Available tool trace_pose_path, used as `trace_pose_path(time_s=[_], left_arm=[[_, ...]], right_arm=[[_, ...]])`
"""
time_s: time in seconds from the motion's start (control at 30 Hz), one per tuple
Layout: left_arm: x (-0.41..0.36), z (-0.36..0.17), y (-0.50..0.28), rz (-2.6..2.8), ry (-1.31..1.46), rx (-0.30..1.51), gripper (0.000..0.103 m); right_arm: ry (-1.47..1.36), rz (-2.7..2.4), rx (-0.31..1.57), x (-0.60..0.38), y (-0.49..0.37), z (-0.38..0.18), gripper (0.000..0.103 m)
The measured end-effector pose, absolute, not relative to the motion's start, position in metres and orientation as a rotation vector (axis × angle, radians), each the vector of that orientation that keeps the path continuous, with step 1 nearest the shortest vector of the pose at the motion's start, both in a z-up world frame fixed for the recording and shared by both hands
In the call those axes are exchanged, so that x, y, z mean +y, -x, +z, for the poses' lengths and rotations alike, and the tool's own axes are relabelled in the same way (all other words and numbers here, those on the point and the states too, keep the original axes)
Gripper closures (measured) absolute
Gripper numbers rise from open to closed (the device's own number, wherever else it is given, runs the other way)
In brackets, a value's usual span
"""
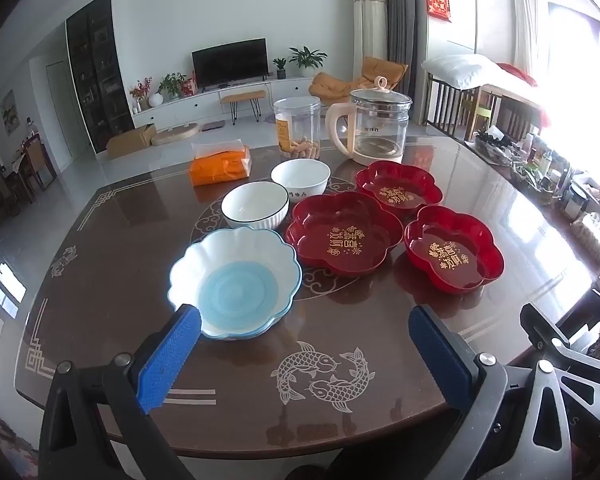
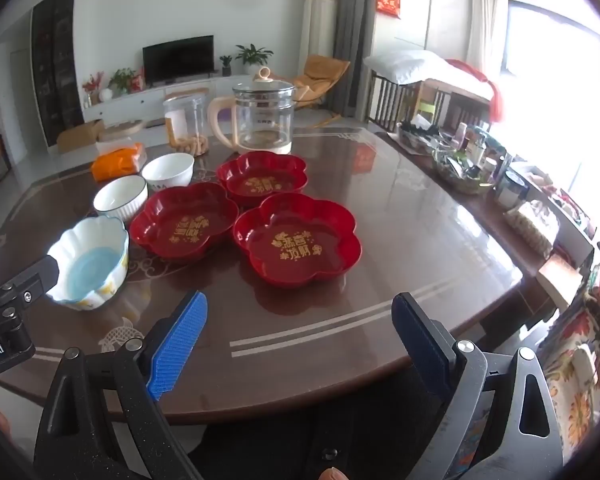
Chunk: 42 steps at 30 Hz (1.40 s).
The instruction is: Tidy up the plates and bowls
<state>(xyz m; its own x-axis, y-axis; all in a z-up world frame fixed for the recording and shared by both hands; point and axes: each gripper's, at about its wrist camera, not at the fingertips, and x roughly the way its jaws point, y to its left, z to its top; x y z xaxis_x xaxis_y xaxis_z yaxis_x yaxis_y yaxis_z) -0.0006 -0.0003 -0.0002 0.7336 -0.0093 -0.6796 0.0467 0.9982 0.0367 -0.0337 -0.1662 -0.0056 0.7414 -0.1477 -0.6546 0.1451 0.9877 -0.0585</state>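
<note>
- Left tongs (image 1: 304, 344): jaws spread wide, nothing between them, pitched down over the near edge of the surface (image 1: 380, 420). Blue pads hang above the fish inlay; the left pad overlaps the near rim of the scalloped bowl in view, contact cannot be confirmed.
- Right tongs (image 2: 300, 334): likewise released and empty, over the pale double stripe near the surface edge, short of the nearest red plate.
- Scalloped bowl (image 1: 236, 280): white wall, blue floor, near-left on the surface, upright, empty. A second rim seems to show under it; may be a stacked pair, not certain.
- Three red flower-shaped plates with gold lettering, each flat on the surface, none stacked: near-right plate (image 1: 454, 250), centre plate (image 1: 346, 234), far plate (image 1: 398, 188). Rims close together, possibly touching.
- Ribbed white bowl with dark rim (image 1: 255, 210) behind the scalloped bowl; plain white bowl (image 1: 300, 176) just beyond it. Side by side, not nested.
- Farther back: orange tissue pack (image 1: 221, 166), clear jar (image 1: 297, 128), glass kettle (image 1: 374, 128).
- Assessment: task looks barely started. Plates and bowls sit roughly by kind, but remain single. Left to do, by my judgement: stack the three red plates, nest the bowls.
</note>
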Motion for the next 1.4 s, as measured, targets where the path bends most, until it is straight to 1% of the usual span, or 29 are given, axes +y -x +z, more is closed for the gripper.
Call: trace_pose_path(time_s=[0.23, 1.4], left_arm=[[-0.006, -0.006, -0.006, -0.024, -0.071, 0.784, 0.000], [-0.007, -0.012, -0.002, -0.019, -0.081, 0.800, 0.000]], right_arm=[[0.000, -0.161, 0.731, -0.168, 0.034, -0.012, 0.008], [0.022, -0.162, 0.754, -0.167, 0.034, -0.016, 0.008]])
